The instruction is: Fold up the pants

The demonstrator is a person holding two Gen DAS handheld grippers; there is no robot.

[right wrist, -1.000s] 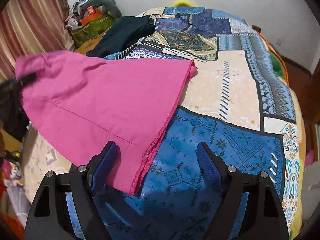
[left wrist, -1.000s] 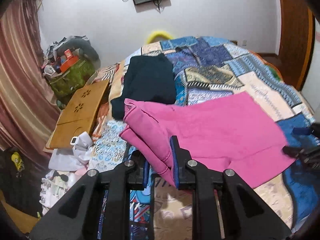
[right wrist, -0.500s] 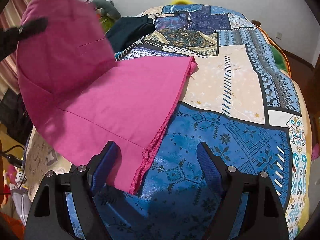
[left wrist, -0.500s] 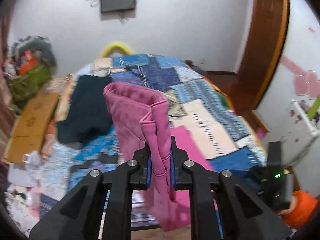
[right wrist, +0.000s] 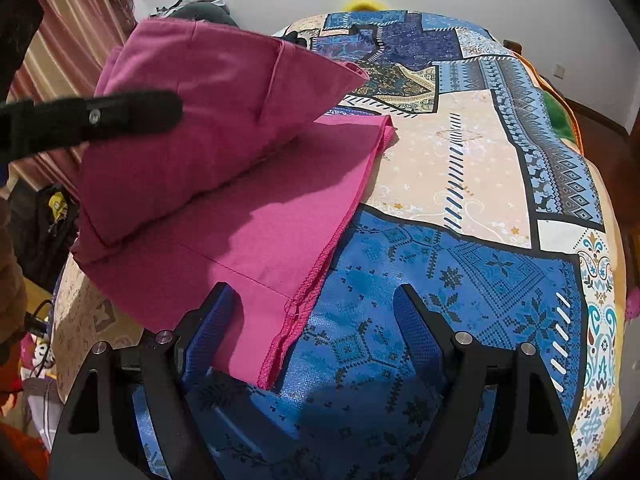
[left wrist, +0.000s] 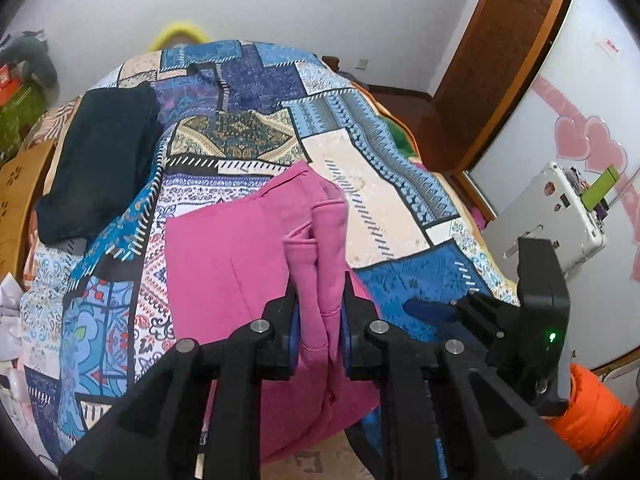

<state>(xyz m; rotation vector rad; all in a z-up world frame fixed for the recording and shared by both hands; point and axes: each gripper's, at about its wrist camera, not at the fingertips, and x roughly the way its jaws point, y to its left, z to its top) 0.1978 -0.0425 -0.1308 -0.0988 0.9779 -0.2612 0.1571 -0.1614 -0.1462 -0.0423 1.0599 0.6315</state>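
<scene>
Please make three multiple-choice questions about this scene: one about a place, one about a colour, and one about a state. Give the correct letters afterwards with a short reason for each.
1. Where does the dark garment lie?
A. on the patchwork bedspread, apart from the pink pants
B. under the pink pants
C. on the floor

2. What colour are the pads on the right gripper's fingers?
A. red
B. blue
C. white

3. In what state is the left gripper?
A. open and empty
B. shut on a bunched edge of the pants
C. resting on the wall

Answers:
1 A: it lies on the bedspread, with bare quilt between it and the pink pants.
2 B: both pads show blue in the right wrist view.
3 B: pink cloth is pinched between its fingers, while the right gripper stands open over the hem.
</scene>
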